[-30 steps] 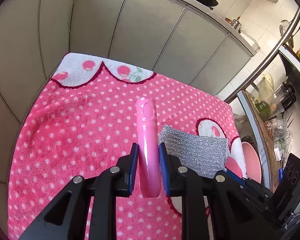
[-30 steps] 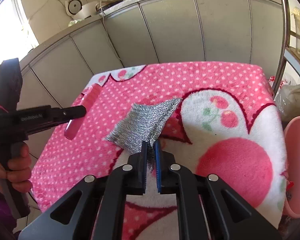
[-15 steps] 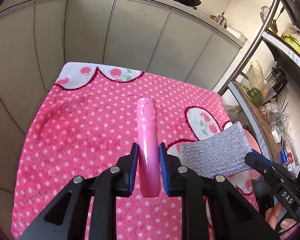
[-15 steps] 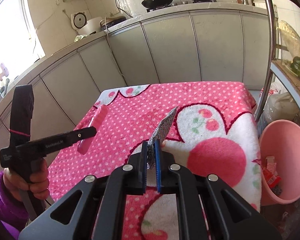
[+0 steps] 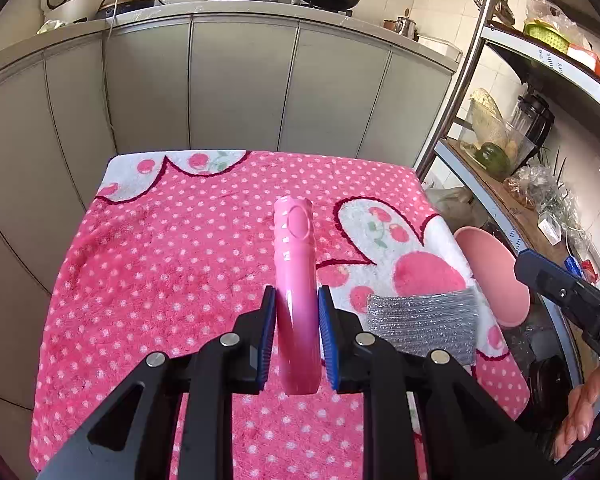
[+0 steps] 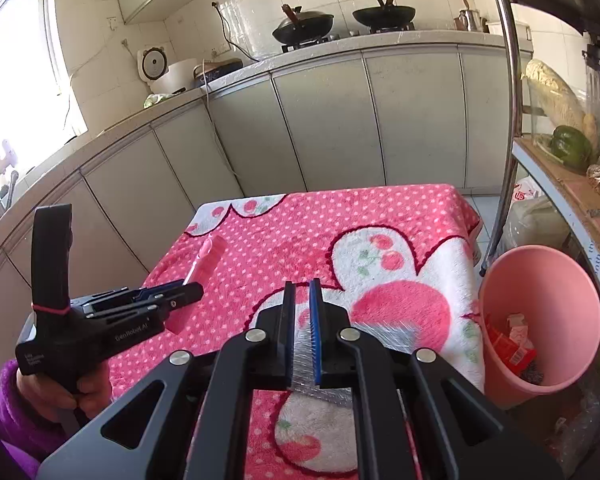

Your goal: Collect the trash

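Note:
My left gripper (image 5: 298, 320) is shut on a pink plastic tube (image 5: 294, 264) and holds it above the pink dotted blanket (image 5: 160, 280). It also shows in the right wrist view (image 6: 188, 290) with the tube (image 6: 208, 258). My right gripper (image 6: 302, 320) is shut on a silver foil wrapper (image 6: 380, 332), which hangs near the blanket's right edge (image 5: 424, 324). A pink waste bin (image 6: 540, 320) with red wrappers inside stands just right of the table.
Grey kitchen cabinets (image 5: 240, 92) run behind the table with woks on the counter. A metal shelf rack (image 6: 512, 120) with vegetables and bags stands at the right, close to the bin.
Both grippers have risen. My right gripper has lifted the silver wrapper off the blanket and carried it right, toward the bin. The left still holds the pink tube.

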`<action>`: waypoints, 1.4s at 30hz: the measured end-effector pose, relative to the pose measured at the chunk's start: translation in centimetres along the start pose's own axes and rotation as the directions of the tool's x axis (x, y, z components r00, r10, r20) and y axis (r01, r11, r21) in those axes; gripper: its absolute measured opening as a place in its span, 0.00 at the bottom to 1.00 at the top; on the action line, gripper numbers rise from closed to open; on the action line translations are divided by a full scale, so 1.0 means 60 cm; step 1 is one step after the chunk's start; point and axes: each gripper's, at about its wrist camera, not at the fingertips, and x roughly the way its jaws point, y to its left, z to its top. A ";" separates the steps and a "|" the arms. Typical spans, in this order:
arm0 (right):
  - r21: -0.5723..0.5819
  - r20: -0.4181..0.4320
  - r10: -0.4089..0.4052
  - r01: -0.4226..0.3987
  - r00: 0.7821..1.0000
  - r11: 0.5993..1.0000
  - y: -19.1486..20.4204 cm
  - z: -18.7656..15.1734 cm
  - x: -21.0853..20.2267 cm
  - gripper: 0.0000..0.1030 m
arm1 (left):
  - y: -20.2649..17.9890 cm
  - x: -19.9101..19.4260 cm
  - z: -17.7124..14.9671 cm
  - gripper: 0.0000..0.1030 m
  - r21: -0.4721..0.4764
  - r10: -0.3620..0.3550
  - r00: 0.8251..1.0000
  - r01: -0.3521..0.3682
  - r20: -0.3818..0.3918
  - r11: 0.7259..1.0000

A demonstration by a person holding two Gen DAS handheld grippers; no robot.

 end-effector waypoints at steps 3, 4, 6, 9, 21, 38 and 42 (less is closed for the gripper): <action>-0.007 -0.016 -0.004 0.004 1.000 1.000 -0.002 -0.003 -0.004 0.07 | -0.013 -0.003 -0.005 0.20 0.015 -0.007 1.000 0.007 -0.004 1.000; -0.006 -0.031 -0.005 0.005 0.999 1.000 -0.006 -0.005 -0.002 0.07 | -0.016 -0.003 -0.007 0.20 0.019 -0.007 1.000 0.007 -0.004 1.000; 0.006 -0.060 0.000 0.001 0.998 1.000 -0.013 -0.011 0.002 0.07 | -0.020 -0.004 -0.009 0.20 0.024 -0.011 1.000 0.011 -0.007 1.000; 0.036 -0.110 -0.026 0.030 0.994 0.999 -0.032 -0.022 0.017 0.10 | -0.023 -0.004 -0.013 0.20 0.028 -0.020 1.000 0.020 -0.010 0.999; 0.038 -0.276 -0.130 0.146 0.952 0.989 -0.100 -0.095 0.096 0.46 | -0.020 0.028 -0.033 0.20 0.011 -0.044 0.996 0.045 -0.079 0.999; -0.011 -0.230 -0.199 0.202 0.953 0.979 -0.098 -0.115 0.097 0.08 | -0.043 0.050 -0.042 0.20 0.038 -0.034 0.993 0.038 -0.113 0.999; 0.014 -0.217 -0.172 0.179 0.961 0.984 -0.101 -0.114 0.086 0.05 | -0.046 0.049 -0.042 0.20 0.042 -0.032 0.993 0.037 -0.110 0.998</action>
